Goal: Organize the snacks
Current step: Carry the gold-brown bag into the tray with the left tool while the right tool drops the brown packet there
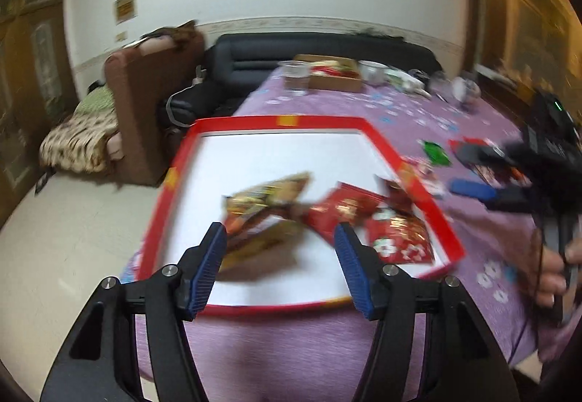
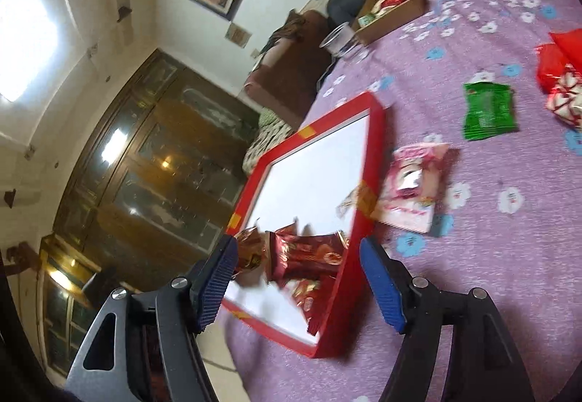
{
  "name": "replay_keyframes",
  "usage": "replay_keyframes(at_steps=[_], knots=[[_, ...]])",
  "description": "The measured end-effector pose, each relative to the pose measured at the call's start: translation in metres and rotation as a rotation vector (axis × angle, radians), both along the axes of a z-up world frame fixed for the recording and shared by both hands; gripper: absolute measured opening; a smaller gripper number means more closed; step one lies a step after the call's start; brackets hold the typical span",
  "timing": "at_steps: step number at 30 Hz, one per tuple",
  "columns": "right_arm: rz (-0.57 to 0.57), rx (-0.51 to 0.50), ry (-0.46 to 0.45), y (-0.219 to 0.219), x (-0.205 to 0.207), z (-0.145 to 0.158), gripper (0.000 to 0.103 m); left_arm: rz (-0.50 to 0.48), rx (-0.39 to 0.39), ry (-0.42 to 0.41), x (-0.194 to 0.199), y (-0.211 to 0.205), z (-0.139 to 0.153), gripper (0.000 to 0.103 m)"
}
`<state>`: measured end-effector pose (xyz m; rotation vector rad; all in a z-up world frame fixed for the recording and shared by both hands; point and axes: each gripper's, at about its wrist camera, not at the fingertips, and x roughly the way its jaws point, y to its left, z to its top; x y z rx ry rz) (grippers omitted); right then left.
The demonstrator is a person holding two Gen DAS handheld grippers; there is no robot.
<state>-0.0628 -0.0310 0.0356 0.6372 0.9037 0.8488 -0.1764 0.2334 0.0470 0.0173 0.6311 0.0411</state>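
A red-rimmed tray with a white floor lies on the purple flowered tablecloth. In it lie a brown-gold snack packet and red packets. My left gripper hovers over the tray's near edge, open, its pads touching nothing. My right gripper is open above the tray's corner, over the red packets; it also shows at the right of the left wrist view as the right gripper. Outside the tray lie a pink packet, a green packet and more red packets.
At the table's far end stand a cardboard box of snacks, a clear plastic cup and a bowl. A black sofa and a brown armchair stand beyond the table. A hand holds the right gripper.
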Motion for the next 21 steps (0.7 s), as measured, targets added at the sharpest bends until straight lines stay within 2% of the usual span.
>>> replay_keyframes(at_steps=[2, 4, 9, 11, 14, 21], knots=[[-0.017, 0.004, 0.012, -0.004, 0.002, -0.002, 0.072, -0.027, 0.015, 0.002, 0.001, -0.011, 0.0, 0.065], [-0.036, 0.002, 0.008, -0.011, 0.0, -0.001, 0.072, -0.057, 0.02, 0.024, 0.007, -0.018, -0.003, 0.078], [-0.09, -0.003, -0.029, -0.035, -0.012, 0.006, 0.072, -0.095, -0.022, 0.111, 0.022, -0.027, -0.017, 0.078], [-0.127, 0.002, -0.036, -0.051, -0.015, 0.008, 0.072, -0.118, -0.047, 0.159, 0.029, -0.03, -0.025, 0.079], [-0.194, 0.016, -0.043, -0.083, -0.017, 0.01, 0.072, -0.12, -0.104, 0.183, 0.03, -0.028, -0.028, 0.078], [-0.442, 0.069, -0.021, -0.181, -0.025, 0.002, 0.073, -0.156, -0.114, 0.233, 0.024, -0.025, -0.027, 0.079]])
